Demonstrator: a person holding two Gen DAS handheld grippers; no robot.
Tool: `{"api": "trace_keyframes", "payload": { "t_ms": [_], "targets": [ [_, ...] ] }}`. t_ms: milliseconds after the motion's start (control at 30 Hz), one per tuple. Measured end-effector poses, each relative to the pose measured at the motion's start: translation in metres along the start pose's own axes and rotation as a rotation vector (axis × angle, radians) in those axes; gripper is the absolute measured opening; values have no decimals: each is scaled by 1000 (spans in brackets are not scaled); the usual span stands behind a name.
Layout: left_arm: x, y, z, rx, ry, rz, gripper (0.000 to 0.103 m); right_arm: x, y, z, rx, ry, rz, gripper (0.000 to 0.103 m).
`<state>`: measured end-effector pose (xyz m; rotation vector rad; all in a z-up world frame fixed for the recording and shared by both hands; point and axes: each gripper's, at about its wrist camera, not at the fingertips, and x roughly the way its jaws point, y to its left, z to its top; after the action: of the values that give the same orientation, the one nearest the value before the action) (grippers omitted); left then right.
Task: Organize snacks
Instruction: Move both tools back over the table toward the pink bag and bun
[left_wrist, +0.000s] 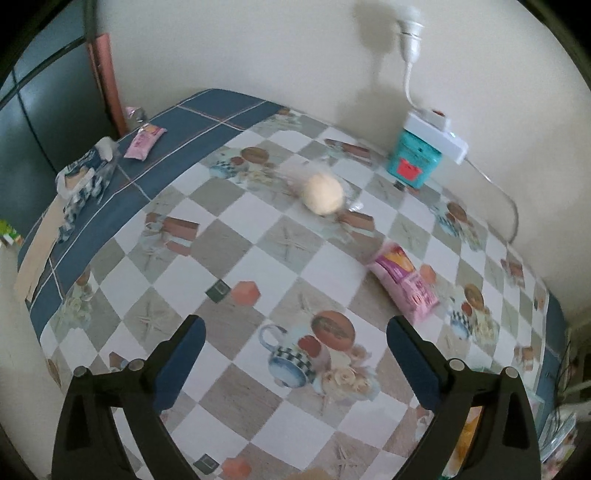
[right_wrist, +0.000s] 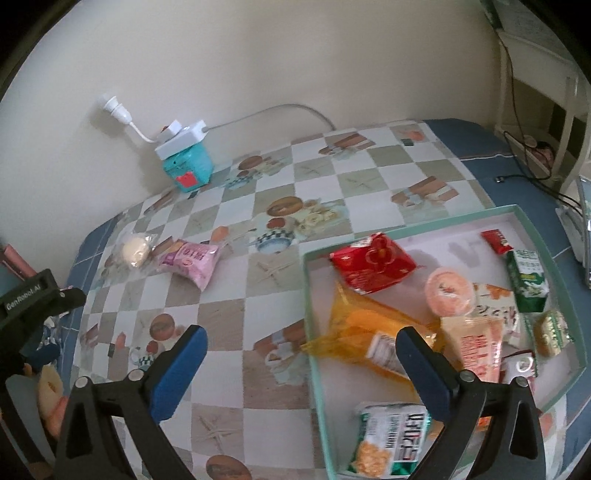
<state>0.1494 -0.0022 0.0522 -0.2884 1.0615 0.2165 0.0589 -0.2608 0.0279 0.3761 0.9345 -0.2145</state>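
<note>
Two snacks lie loose on the checkered tablecloth (right_wrist: 266, 295): a pale round bun in clear wrap (right_wrist: 135, 251) and, just beside it and possibly touching, a pink snack packet (right_wrist: 192, 260); the left wrist view shows the same bun (left_wrist: 322, 194) and pink packet (left_wrist: 404, 282) lying further apart. Both sit well away from the teal-rimmed tray (right_wrist: 314, 362), which holds the gathered snacks: a red packet (right_wrist: 371, 266), an orange-yellow bag (right_wrist: 364, 332), a round pink-orange cup (right_wrist: 448, 291), a green carton (right_wrist: 526, 278), a small red sachet (right_wrist: 496, 240) and a green-and-white bag (right_wrist: 391, 446). The left gripper (left_wrist: 295, 334) hovers over the cloth with its blue-padded jaws spread wide, holding nothing. The right gripper (right_wrist: 301, 343) hangs above the tray's near-left edge, jaws likewise apart and empty. By the wall a teal box (right_wrist: 190, 168) carries a white power strip (right_wrist: 181, 138).
</note>
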Motion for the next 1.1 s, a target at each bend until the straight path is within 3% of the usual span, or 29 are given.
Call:
{"api": "trace_keyframes", "payload": {
  "t_ms": [600,733,900,1000,1100],
  "targets": [
    [33,66,31,-147,38,-11,99,24,45,-3,-103,27,-24,103],
    [41,69,42,-108,31,-58,99,28,61,-1,-159,21,-25,103],
    [57,81,73,-65,52,-101,99,32,92,19,-228,24,49,103],
    [59,80,99,12,19,-80,99,35,117,38,-301,15,68,103],
    [64,76,123,98,35,-94,99,45,136,57,-360,36,82,103]
  ]
}}
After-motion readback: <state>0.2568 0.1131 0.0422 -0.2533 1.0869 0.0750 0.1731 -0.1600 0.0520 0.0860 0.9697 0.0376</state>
